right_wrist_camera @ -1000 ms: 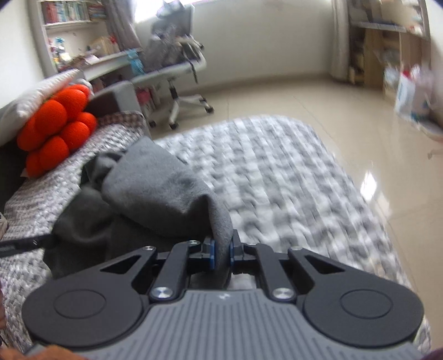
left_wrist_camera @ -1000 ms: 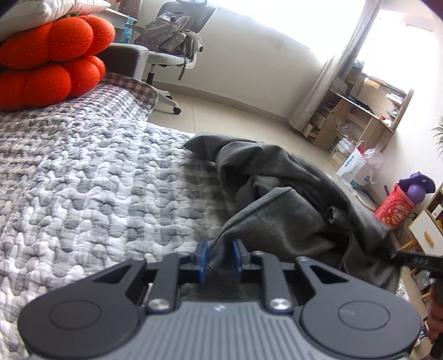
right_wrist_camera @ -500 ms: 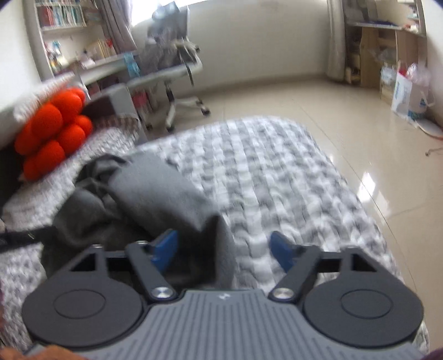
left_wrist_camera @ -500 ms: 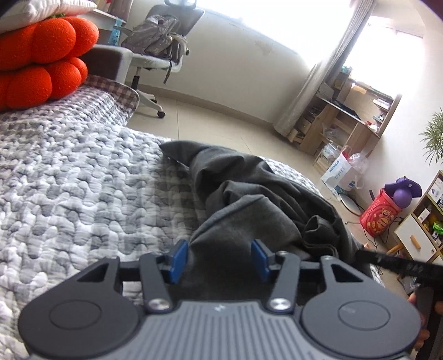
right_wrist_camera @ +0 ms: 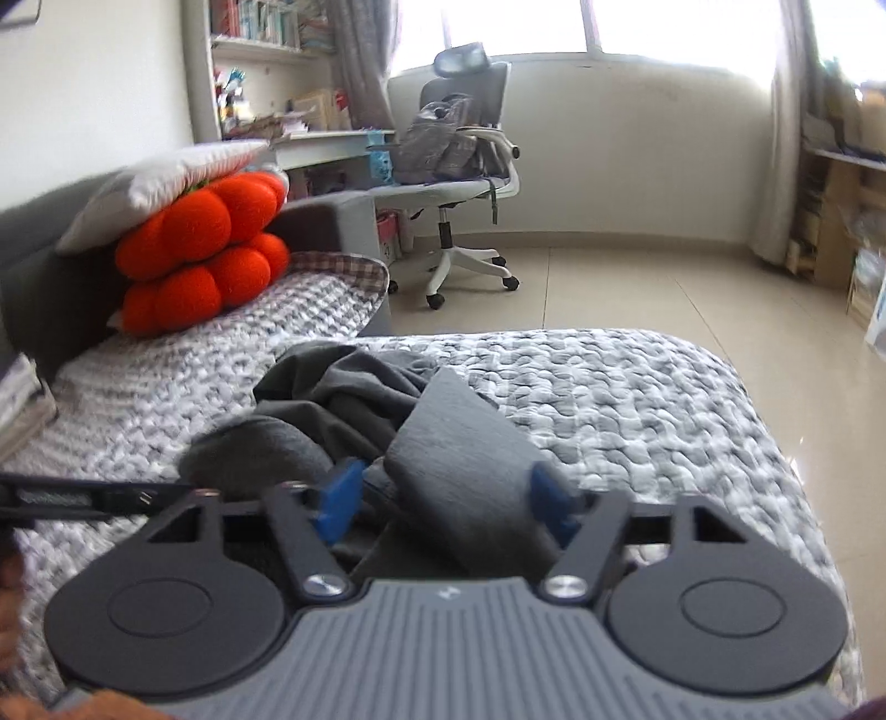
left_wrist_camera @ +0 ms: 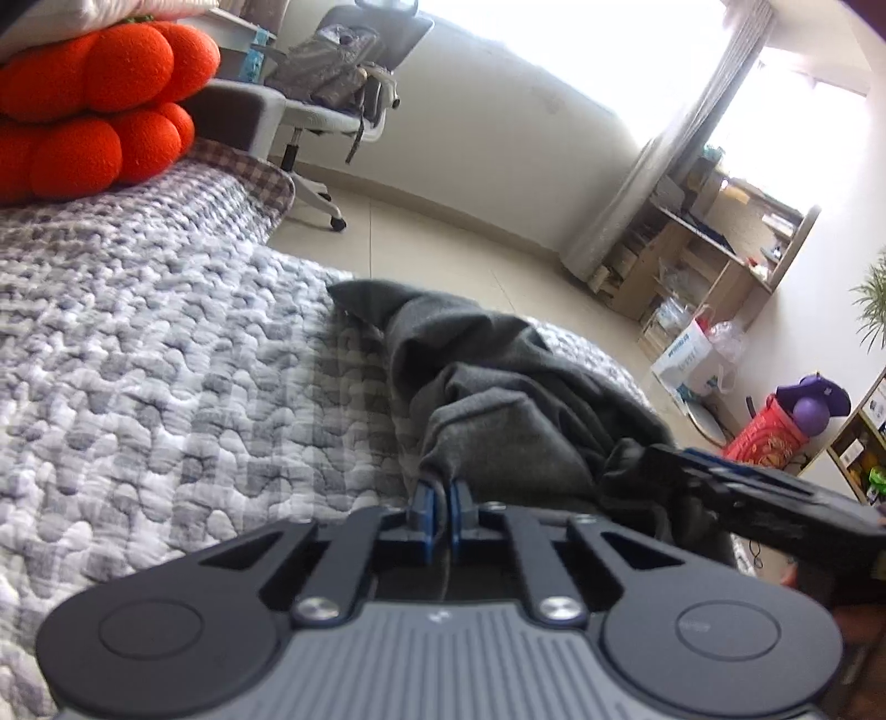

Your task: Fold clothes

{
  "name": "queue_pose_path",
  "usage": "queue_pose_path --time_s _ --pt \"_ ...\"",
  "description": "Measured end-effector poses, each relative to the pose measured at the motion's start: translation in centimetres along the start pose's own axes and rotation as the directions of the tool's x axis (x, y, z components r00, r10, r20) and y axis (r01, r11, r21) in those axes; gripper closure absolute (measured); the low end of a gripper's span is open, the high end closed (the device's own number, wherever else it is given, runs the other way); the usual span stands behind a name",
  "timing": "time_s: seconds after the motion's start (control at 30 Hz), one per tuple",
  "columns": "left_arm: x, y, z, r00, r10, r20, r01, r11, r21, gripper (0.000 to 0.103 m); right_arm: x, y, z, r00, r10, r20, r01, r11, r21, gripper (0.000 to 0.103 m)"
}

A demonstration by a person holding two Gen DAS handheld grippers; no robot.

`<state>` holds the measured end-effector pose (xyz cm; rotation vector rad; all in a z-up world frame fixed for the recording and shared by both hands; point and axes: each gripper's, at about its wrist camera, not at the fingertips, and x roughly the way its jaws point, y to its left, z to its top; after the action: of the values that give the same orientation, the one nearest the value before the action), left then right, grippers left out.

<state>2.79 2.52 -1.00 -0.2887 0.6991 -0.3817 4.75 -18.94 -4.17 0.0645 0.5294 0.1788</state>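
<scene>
- Since half a second ago the left gripper [left_wrist_camera: 441, 507] has gone from spread blue pads to pads pinched together on a fold of the grey garment [left_wrist_camera: 498, 399]; the right gripper [right_wrist_camera: 443, 495] let go of its fold, swung wide, and its jaws are now closing again.
- Left wrist view, surroundings — a grey-and-white quilted bedspread [left_wrist_camera: 166, 376] covers the bed, an orange pumpkin-shaped cushion [left_wrist_camera: 94, 105] sits at its far end under a white pillow, and an office chair [left_wrist_camera: 343, 105] with a backpack on it stands on the pale tiled floor. A wooden shelf unit [left_wrist_camera: 709, 255], a white shopping bag [left_wrist_camera: 686, 354] and a red bag [left_wrist_camera: 764, 437] line the far wall.
- Left wrist view, tool: the pads clamp a raised ridge of the garment, which lies crumpled on the bedspread ahead. The other gripper's dark body enters from the right edge.
- Right wrist view, surroundings — the same bedspread [right_wrist_camera: 637, 399], cushion [right_wrist_camera: 205, 255] and office chair [right_wrist_camera: 459, 149], with a bookshelf [right_wrist_camera: 260, 33] beyond the desk.
- Right wrist view, tool: the blue pads stand partly apart with a flat fold of the garment [right_wrist_camera: 459, 443] between them; the right pad looks to touch the cloth, the left pad stands clear of it.
</scene>
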Motion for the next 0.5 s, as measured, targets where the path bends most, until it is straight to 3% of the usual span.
queue_pose_path --time_s 0.07,0.13,0.5 --pt "-0.9 0.1 0.3 1.0 -0.001 0.007 0.001 1.0 -0.007 0.098 0.4 0.0 0.0 1.0 -0.02 -0.011 0.02 1.0 -0.007 0.08" --pt "-1.9 0.2 0.5 1.0 0.004 0.01 -0.004 1.0 -0.013 0.098 0.1 -0.4 0.0 0.999 -0.037 -0.006 0.037 0.999 0.011 0.088" --pt "-8.0 0.5 1.4 0.989 0.101 0.112 -0.105 0.994 0.034 0.103 -5.5 -3.8 0.7 0.983 -0.164 0.082 0.153 0.981 0.123 0.092"
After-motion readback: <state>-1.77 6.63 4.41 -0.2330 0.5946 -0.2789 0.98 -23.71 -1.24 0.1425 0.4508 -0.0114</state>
